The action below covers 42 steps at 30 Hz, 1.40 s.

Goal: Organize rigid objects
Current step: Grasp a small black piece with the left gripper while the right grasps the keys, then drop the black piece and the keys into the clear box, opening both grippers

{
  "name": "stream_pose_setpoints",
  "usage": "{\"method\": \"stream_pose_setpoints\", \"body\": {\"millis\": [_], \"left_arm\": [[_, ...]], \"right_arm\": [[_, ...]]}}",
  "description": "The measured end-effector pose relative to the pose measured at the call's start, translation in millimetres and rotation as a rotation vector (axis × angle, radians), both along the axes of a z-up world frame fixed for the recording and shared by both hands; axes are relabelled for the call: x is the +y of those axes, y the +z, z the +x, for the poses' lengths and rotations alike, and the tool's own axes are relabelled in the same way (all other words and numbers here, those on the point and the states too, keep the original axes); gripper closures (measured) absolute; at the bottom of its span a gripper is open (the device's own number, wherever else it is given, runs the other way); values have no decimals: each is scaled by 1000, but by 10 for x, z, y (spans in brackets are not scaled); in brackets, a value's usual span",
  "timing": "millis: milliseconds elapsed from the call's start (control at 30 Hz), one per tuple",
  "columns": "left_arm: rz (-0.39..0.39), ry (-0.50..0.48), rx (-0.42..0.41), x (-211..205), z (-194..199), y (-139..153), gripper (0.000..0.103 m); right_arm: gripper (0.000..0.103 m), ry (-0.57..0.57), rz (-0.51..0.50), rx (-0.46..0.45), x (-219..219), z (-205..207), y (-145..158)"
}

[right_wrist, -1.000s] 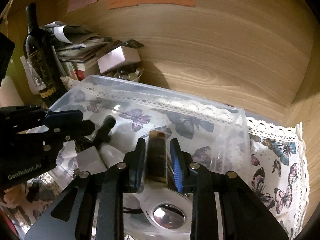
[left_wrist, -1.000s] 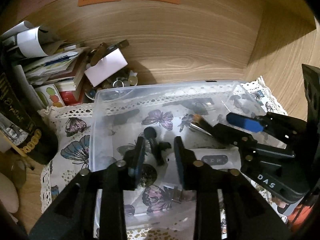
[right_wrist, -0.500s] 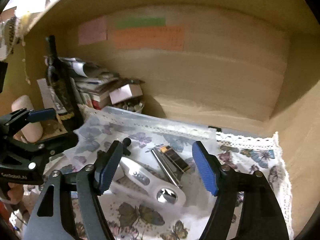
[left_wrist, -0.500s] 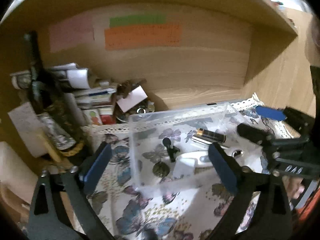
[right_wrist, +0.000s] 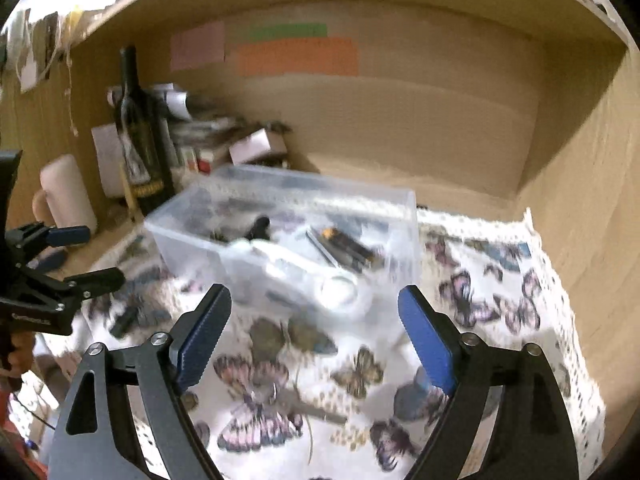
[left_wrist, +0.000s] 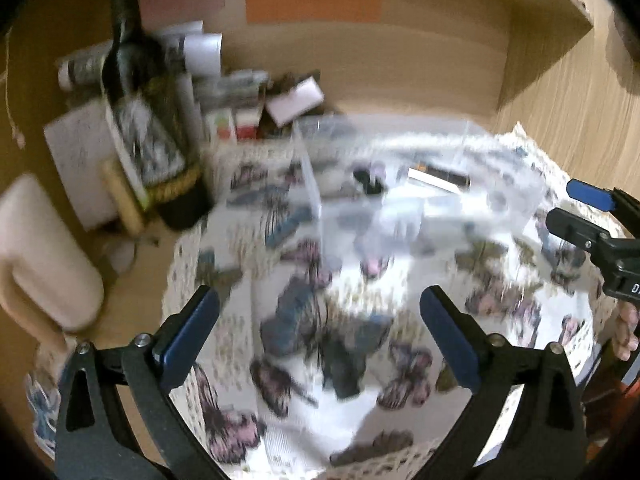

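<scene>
Both the left tongs (left_wrist: pixel 320 336) and right tongs (right_wrist: pixel 316 332) now gape wide and empty, drawn back from the clear bin (right_wrist: pixel 288 236) they were reaching into a second ago. The battery (right_wrist: pixel 348 246) lies inside the bin (beside a white gadget (right_wrist: pixel 316 280)), so sorting looks nearly finished.

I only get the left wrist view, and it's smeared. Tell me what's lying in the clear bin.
Observer: In the right wrist view, a white device with a round lens lies along the clear bin's near wall.
Operator: Report the battery.
Observer: A dark battery with an orange end lies behind that device, beside a silvery bar.
Operator: Check the right tool.
Observer: The right tool is wide open and empty, over the butterfly cloth in front of the bin.
</scene>
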<state>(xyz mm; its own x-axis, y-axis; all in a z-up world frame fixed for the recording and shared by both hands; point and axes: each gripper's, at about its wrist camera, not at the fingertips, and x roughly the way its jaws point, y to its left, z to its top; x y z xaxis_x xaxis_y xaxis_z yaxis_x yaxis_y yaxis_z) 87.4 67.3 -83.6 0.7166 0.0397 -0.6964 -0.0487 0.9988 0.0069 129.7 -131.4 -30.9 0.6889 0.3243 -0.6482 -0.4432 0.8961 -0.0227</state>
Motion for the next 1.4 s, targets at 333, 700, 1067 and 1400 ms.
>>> {"method": "stream_pose_setpoints", "body": {"millis": [333, 700, 1067, 1400], "left_arm": [[11, -24, 73, -94, -146, -362, 32], [-52, -74, 89, -124, -163, -433, 78], [-83, -39, 45, -30, -150, -275, 78], [-67, -43, -52, -127, -92, 71, 78]], "right_arm": [[19, -34, -37, 215, 63, -56, -573], [73, -74, -48, 213, 13, -105, -642], [97, -53, -21, 156, 29, -119, -473], [99, -43, 51, 101, -102, -141, -269]]}}
